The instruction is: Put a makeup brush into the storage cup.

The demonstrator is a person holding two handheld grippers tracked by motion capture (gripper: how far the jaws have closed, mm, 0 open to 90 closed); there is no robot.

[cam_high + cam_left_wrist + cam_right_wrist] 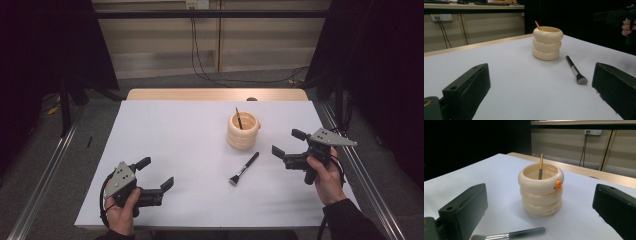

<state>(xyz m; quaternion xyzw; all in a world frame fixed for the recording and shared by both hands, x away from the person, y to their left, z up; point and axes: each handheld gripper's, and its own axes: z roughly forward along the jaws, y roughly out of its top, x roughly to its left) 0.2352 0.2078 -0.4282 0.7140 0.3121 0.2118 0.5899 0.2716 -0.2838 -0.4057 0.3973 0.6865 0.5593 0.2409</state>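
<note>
A cream ringed holder (243,130) (547,43) (541,189) stands upright right of the table's middle, with a thin wooden-handled brush (239,118) (540,166) leaning inside it. A black makeup brush (244,168) (576,70) (509,235) lies flat on the white table just in front of the holder, bristles toward me. My left gripper (155,172) (539,93) is open near the front left edge, holding nothing. My right gripper (288,142) (540,212) is open to the right of the holder, jaws facing it, nothing between them.
The white table top (180,145) ends in a wooden strip (215,94) at the far side. Metal rails (45,170) run along both sides. Cables (200,60) hang on the wall behind. Black curtains flank the table.
</note>
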